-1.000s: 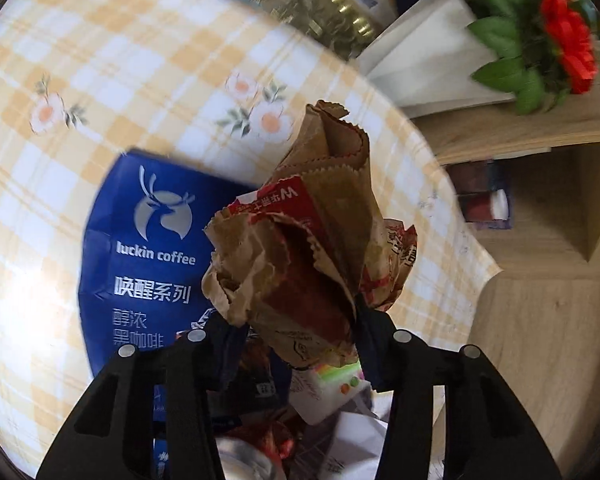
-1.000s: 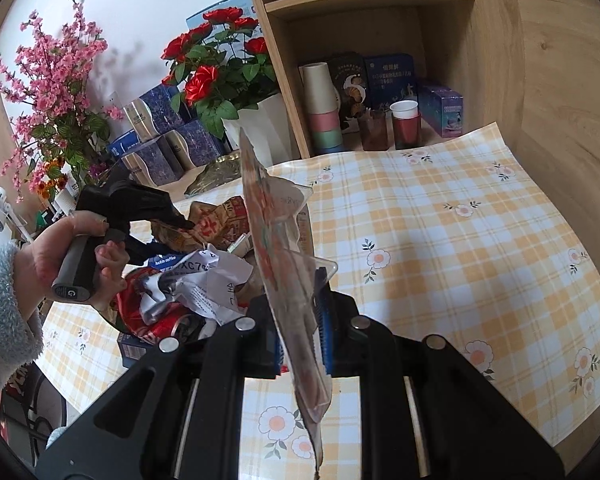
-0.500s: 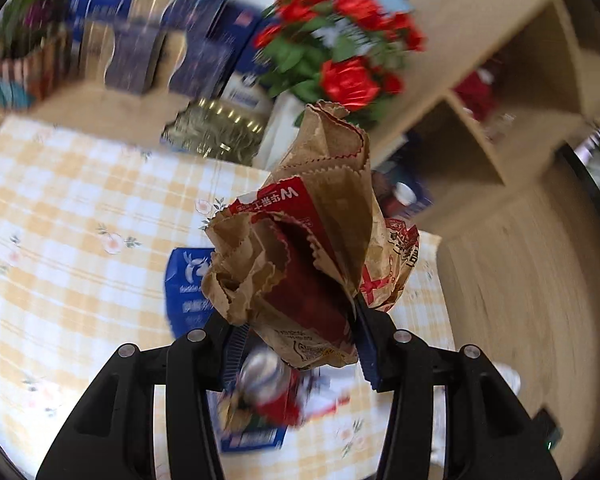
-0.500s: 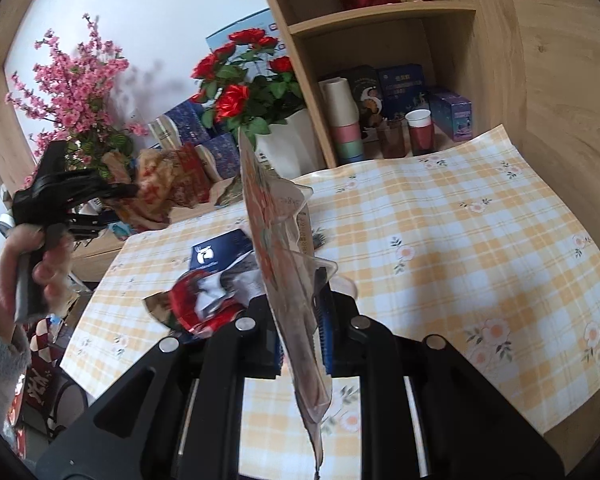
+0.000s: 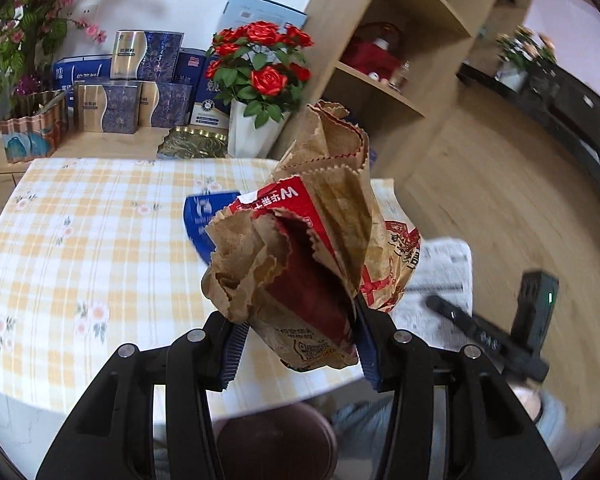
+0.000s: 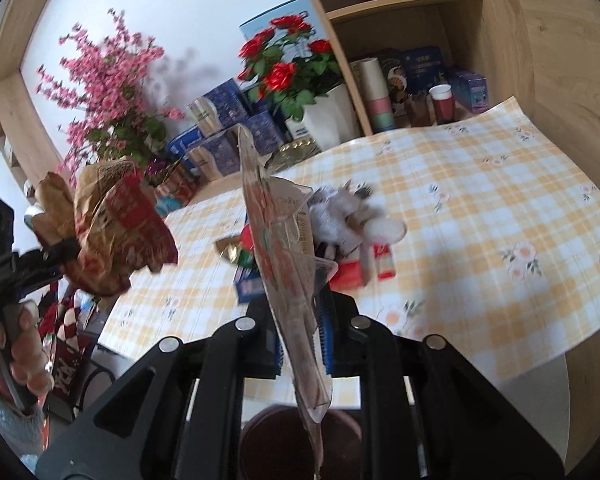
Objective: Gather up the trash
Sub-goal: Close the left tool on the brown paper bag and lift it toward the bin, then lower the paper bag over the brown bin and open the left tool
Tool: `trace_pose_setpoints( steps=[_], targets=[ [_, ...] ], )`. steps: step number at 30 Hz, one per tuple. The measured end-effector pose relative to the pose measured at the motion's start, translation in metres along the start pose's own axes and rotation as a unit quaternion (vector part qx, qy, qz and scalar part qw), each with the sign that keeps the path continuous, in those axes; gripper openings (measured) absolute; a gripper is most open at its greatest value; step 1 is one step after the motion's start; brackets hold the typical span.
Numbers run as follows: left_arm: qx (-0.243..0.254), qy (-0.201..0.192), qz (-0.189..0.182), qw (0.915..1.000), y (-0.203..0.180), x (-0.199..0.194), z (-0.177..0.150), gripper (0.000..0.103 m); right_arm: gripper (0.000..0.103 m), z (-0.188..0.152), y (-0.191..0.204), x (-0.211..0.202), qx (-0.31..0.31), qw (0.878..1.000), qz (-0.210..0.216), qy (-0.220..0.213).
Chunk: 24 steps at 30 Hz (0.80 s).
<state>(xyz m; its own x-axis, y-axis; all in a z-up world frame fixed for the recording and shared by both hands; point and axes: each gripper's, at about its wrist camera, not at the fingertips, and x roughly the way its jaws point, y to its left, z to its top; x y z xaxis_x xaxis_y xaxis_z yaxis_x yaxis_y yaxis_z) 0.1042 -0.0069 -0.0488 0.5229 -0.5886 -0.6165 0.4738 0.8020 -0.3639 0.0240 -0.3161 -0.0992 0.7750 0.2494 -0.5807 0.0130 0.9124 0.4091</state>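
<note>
Fingers of left gripper (image 5: pixel 296 344) half-open, clamped on crumpled paper bag (image 5: pixel 300 248); right gripper (image 6: pixel 300 344) nearly shut on flat plastic wrapper (image 6: pixel 288 272); both clear of table (image 6: pixel 500 184), rest of trash pile (image 6: pixel 352 236) ahead of right fingers, so keep squeeze till over bin, prob. below.

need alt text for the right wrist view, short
The right tongs pinch a flat clear plastic wrapper upright above a yellow checked tablecloth. At left, the left tongs hold a crumpled brown paper bag; more trash lies on the table.
</note>
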Motion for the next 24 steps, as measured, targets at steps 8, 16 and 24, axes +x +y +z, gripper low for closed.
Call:
trace_pose_setpoints(
  steps=[8,16,24],
  targets=[
    [0.044,0.027,0.014,0.9986,-0.022,-0.01,-0.1,0.047,0.017,-0.04,0.022,-0.019,-0.017,1.0,0.004,0.013],
    [0.038,0.078,0.004,0.9962,-0.023,0.019,-0.176,0.047,0.017,-0.069,0.027,-0.024,-0.006,0.999,0.008,0.032],
    [0.008,0.162,-0.023,0.9865,-0.004,0.066,-0.206,0.047,0.017,-0.073,0.025,-0.026,-0.003,0.999,0.014,0.031]
  ],
)
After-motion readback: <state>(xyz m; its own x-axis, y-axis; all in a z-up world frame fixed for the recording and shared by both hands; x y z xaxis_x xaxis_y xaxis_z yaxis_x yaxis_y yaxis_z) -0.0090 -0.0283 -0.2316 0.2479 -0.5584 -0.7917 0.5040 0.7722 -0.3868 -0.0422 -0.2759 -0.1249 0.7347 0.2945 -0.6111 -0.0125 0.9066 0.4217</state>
